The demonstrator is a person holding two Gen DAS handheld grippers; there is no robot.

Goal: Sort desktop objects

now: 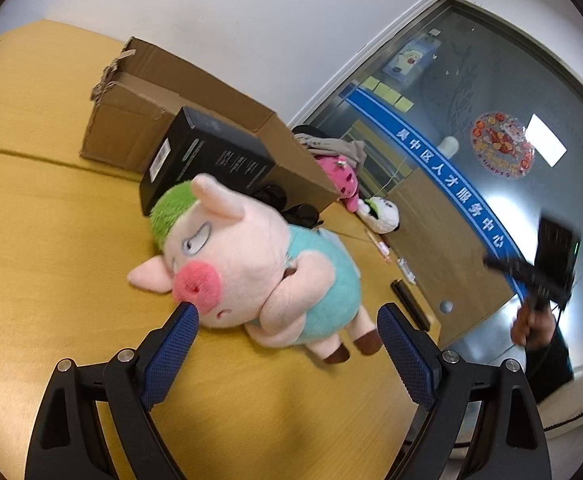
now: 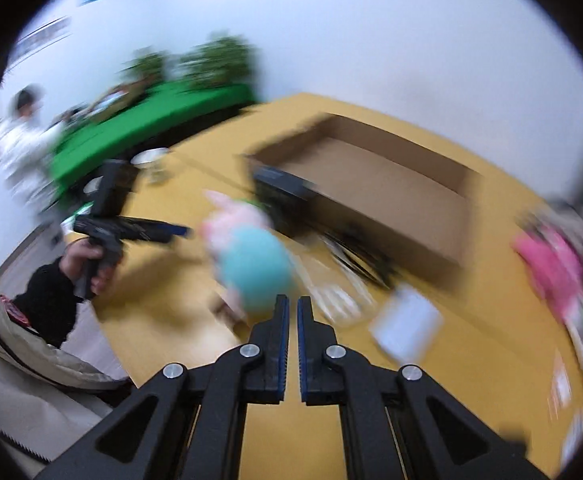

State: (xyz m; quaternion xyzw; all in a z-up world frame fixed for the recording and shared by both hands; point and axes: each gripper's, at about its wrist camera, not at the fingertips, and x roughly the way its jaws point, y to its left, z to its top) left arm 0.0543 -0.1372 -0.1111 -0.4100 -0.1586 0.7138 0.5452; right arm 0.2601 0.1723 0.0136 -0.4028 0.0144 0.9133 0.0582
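- Here, in the left wrist view, the left gripper [image 1: 287, 312] stands wide apart, its blue-padded fingers [image 1: 171, 356] rising from the lower part of the frame and holding nothing.
- The plush pig [image 1: 251, 264] lies on its side at the middle of that frame on the yellow table [image 1: 31, 208], between the two fingertips and a little beyond them; the left pad sits just beside its pink snout, but contact cannot be told.
- Just behind the pig's green-haired head, a black box [image 1: 207, 160] lies against the cardboard box [image 1: 163, 92], which fills the upper middle of the frame.
- To the right of the cardboard box, a pink plush [image 1: 339, 178] and a white plush [image 1: 381, 212] lie near the table's far edge.
- At the right edge of the frame the right gripper [image 1: 531, 272] shows blurred, held in the right hand [image 1: 529, 326].
- In the right wrist view, badly blurred, the right gripper [image 2: 292, 304] is drawn nearly together at lower centre, with only a thin gap and nothing between the pads.
- The pig [image 2: 247, 256] shows just above those fingertips; the left gripper [image 2: 131, 230], gripped by the left hand [image 2: 87, 264], is at middle left.
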